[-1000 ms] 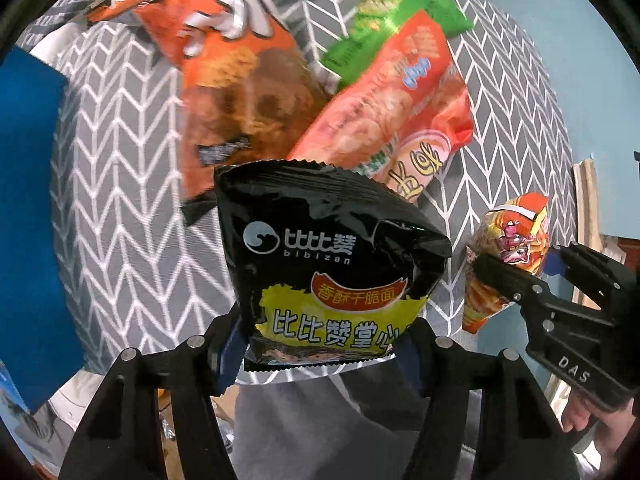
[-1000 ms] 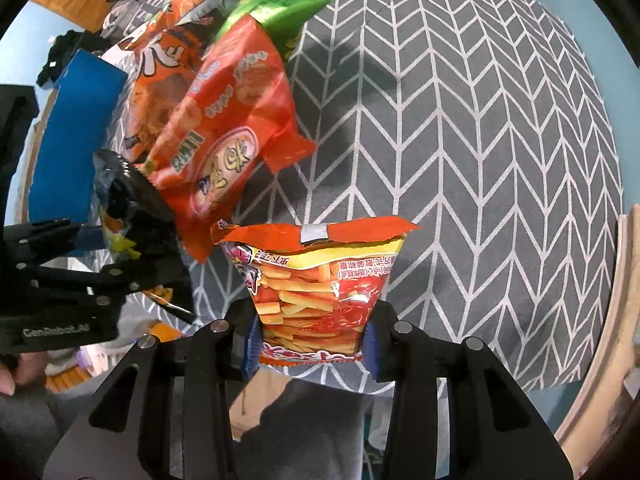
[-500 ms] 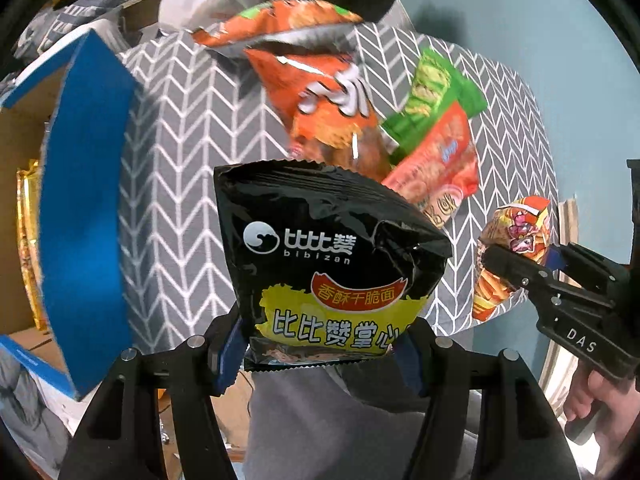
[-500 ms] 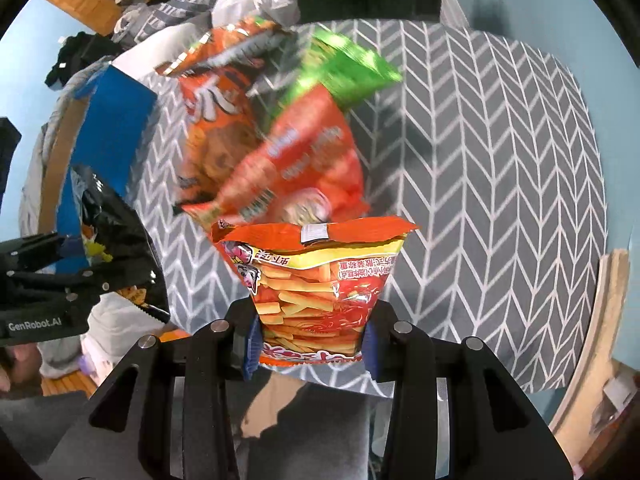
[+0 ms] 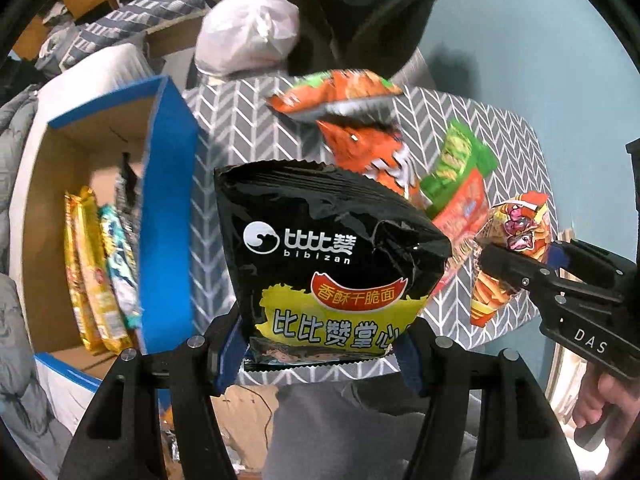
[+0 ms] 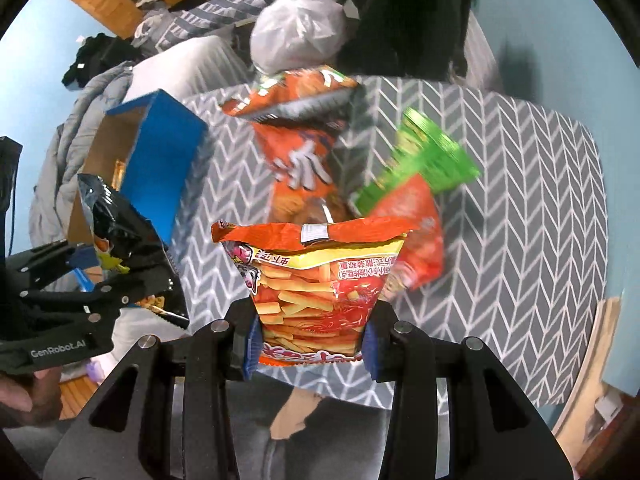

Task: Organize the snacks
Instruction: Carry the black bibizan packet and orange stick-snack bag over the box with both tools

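Left wrist view: left gripper [image 5: 320,354] pinching black noodle bag [image 5: 328,264]; right gripper [image 5: 516,258], three o'clock, pinching orange fries bag [image 5: 510,256].

motion blurs the green packet [image 6: 434,152] print.

Left gripper [image 5: 320,354] is being pointed steeply down, blue pads [image 5: 228,356] being pressed on both sides of black snack bag [image 5: 332,264]. Right gripper [image 6: 310,342] is being angled down likewise, jaws being kept narrow, clamped on orange snack bag [image 6: 316,288]. Both grippers are being held side by side, each being gripped from behind by hand [image 5: 600,404], only partly seen.
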The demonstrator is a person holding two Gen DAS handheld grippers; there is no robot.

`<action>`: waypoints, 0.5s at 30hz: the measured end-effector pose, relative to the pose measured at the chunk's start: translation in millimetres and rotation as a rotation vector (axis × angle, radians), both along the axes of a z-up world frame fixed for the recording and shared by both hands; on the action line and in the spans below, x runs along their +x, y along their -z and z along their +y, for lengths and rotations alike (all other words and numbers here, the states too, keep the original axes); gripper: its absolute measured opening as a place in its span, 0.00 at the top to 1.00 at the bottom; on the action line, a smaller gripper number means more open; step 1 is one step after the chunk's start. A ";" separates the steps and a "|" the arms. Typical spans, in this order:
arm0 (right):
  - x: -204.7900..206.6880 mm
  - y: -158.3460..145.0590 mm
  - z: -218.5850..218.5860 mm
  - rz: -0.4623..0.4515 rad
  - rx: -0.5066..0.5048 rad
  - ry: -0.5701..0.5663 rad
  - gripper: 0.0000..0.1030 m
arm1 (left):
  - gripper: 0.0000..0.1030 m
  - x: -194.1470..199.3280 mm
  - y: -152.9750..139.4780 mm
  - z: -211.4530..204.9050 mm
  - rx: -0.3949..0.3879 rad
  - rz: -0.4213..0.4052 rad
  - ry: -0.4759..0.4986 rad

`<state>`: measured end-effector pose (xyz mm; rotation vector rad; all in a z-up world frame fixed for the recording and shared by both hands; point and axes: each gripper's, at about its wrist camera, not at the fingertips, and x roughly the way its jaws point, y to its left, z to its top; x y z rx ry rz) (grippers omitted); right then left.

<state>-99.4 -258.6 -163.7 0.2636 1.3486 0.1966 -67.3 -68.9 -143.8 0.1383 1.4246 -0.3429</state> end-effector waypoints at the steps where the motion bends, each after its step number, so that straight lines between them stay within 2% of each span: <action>1: 2.6 -3.4 5.2 -0.004 -0.002 -0.004 0.61 | 0.37 1.6 -2.2 4.2 -0.003 -0.005 -0.004; 15: 45.5 -25.2 83.4 -0.053 0.019 -0.088 0.61 | 0.37 30.3 -23.3 80.5 -0.005 -0.054 -0.095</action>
